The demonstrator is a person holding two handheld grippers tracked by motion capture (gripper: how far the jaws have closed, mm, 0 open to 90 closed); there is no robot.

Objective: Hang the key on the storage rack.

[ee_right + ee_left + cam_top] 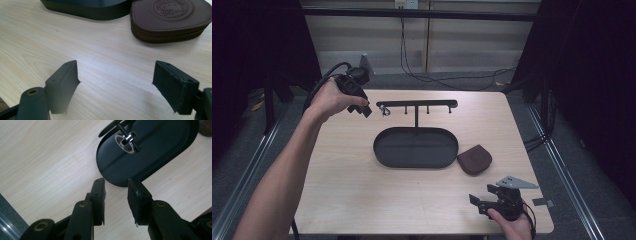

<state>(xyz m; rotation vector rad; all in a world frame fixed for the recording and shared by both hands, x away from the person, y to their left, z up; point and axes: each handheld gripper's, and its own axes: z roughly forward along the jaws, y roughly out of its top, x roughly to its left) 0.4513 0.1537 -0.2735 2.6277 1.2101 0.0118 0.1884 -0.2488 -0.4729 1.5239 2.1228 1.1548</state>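
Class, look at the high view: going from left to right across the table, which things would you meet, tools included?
Left tool → ring on the rack → tray → brown pouch → right tool.

The left hand (332,97) reaches far forward, its left gripper (363,110) raised with jaws slightly parted. The right gripper (475,201) sits low near the person, jaws wide apart.

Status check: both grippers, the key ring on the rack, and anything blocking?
Left gripper open, empty, raised by the rack's left end. Key ring hangs on a rack peg above the oval tray. Right gripper open, empty, near the brown zip pouch. Nothing in the way.
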